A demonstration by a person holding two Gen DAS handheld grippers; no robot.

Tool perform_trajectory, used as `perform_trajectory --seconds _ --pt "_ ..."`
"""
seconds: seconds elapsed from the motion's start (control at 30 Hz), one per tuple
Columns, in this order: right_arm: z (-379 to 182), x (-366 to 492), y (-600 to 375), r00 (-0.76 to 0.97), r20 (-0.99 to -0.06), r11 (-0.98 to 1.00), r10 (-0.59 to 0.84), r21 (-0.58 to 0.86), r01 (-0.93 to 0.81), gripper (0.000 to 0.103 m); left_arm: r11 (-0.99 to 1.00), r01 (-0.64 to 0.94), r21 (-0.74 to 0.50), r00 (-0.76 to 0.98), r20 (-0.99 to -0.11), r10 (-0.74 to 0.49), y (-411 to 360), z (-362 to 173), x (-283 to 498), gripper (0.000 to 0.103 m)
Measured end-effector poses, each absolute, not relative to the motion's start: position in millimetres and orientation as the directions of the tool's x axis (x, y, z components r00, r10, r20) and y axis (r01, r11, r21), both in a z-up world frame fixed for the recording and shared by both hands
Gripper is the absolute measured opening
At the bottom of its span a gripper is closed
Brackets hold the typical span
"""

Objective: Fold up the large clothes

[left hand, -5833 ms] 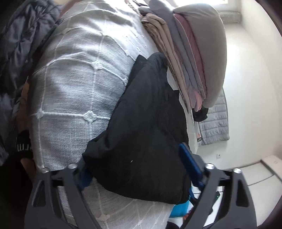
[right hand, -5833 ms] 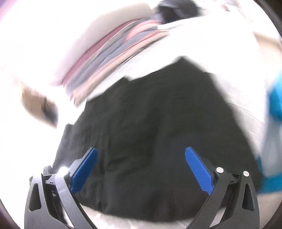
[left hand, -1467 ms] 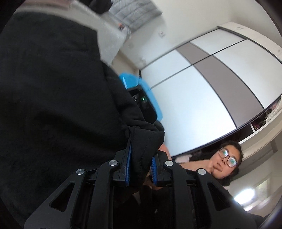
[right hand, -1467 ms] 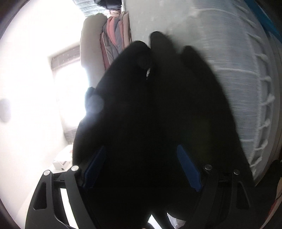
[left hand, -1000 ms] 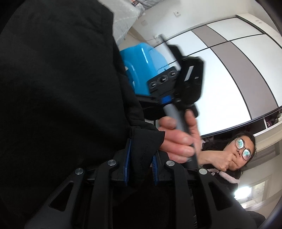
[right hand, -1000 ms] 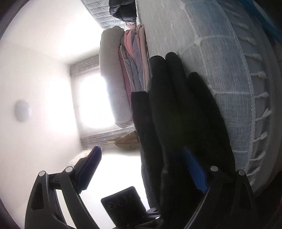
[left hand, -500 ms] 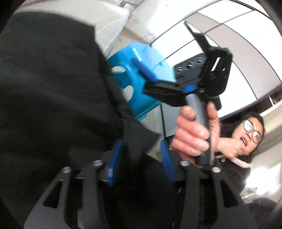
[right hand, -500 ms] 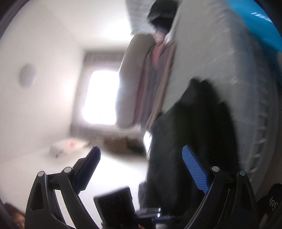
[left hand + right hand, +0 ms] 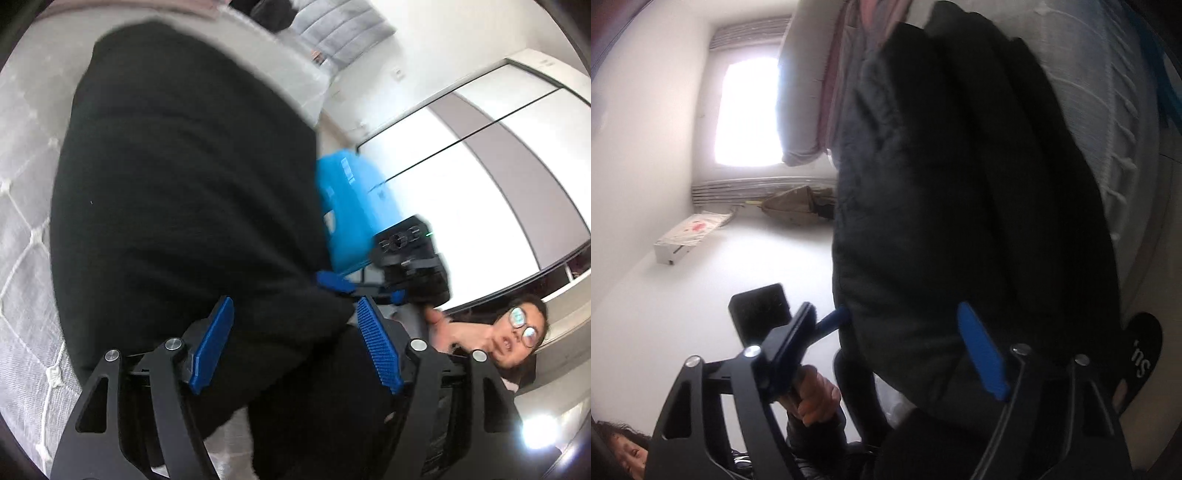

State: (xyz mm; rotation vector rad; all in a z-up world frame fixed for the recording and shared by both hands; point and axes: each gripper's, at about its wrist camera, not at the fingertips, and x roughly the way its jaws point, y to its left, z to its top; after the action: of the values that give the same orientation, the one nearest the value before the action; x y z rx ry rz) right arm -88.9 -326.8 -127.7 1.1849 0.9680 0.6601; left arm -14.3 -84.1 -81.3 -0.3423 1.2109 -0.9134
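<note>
A large black garment (image 9: pixel 184 192) lies folded in a bundle on the grey quilted bed (image 9: pixel 26 206). My left gripper (image 9: pixel 295 347) is open, its blue pads either side of the garment's near corner, not pinching it. In the right wrist view the same black garment (image 9: pixel 960 184) fills the middle, in thick folds. My right gripper (image 9: pixel 897 354) is open at the garment's near edge; its right blue pad (image 9: pixel 982 362) lies against the cloth. The right gripper also shows in the left wrist view (image 9: pixel 406 258), beside the garment's edge.
A stack of folded pink and grey clothes (image 9: pixel 820 74) lies on the bed beyond the black garment. A blue plastic stool (image 9: pixel 351 210) stands beside the bed. White sliding wardrobe doors (image 9: pixel 480 177) are behind it. A person's face (image 9: pixel 517 332) is at the right.
My left gripper was shut on the garment's corner and has opened, letting it go. The right gripper stayed open and swung back toward the garment's near edge.
</note>
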Motion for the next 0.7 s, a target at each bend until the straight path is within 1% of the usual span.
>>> perform_trajectory --seconds 0.07,0.1,0.13,0.17,0.23,0.27,0.37,0.4,0.43,0.5,0.53,0.7 --pt "-116 -94 -332 0.484 -0.290 0.311 0.826 0.950 0.039 0.075 0.600 0.427 -0.677 0.051 -0.644 -0.763 -78 -75 -15 0.066" --pt "-106 -98 -341 0.533 -0.301 0.344 0.791 0.939 0.018 0.080 0.588 0.425 -0.688 0.046 -0.632 -0.773 -76 -68 -14 0.066" --pt "-95 -105 -352 0.591 -0.316 0.387 0.742 0.922 0.007 0.091 0.572 0.425 -0.702 0.055 -0.610 -0.790 -67 -58 -12 0.066" --pt "-87 -108 -361 0.632 -0.337 0.424 0.698 0.906 0.015 0.094 0.565 0.435 -0.701 0.084 -0.593 -0.801 -55 -45 -9 0.067" --pt "-77 -111 -379 0.678 -0.429 0.523 0.597 0.849 0.077 0.096 0.577 0.428 -0.696 0.139 -0.580 -0.803 -31 -31 0 0.075" --pt "-77 -107 -383 0.676 -0.467 0.559 0.570 0.823 0.097 0.096 0.585 0.408 -0.701 0.168 -0.573 -0.802 -20 -29 7 0.082" --pt "-97 -86 -385 0.618 -0.537 0.597 0.574 0.791 0.132 0.096 0.634 0.283 -0.720 0.258 -0.579 -0.773 25 -39 36 0.084" --pt "-105 -78 -382 0.590 -0.544 0.597 0.597 0.792 0.127 0.096 0.643 0.242 -0.726 0.276 -0.584 -0.763 38 -47 44 0.085" --pt "-115 -75 -380 0.565 -0.533 0.583 0.630 0.805 0.109 0.096 0.645 0.215 -0.734 0.277 -0.587 -0.761 43 -54 49 0.085" --pt "-128 -67 -375 0.523 -0.493 0.540 0.696 0.839 0.071 0.096 0.624 0.142 -0.769 0.245 -0.583 -0.774 56 -77 61 0.085" --pt "-133 -63 -375 0.510 -0.488 0.535 0.709 0.843 0.062 0.096 0.604 0.112 -0.789 0.218 -0.573 -0.790 49 -91 63 0.085" --pt "-144 -45 -368 0.450 -0.542 0.580 0.710 0.812 0.065 0.096 0.537 0.064 -0.841 0.093 -0.531 -0.842 24 -133 80 0.085"
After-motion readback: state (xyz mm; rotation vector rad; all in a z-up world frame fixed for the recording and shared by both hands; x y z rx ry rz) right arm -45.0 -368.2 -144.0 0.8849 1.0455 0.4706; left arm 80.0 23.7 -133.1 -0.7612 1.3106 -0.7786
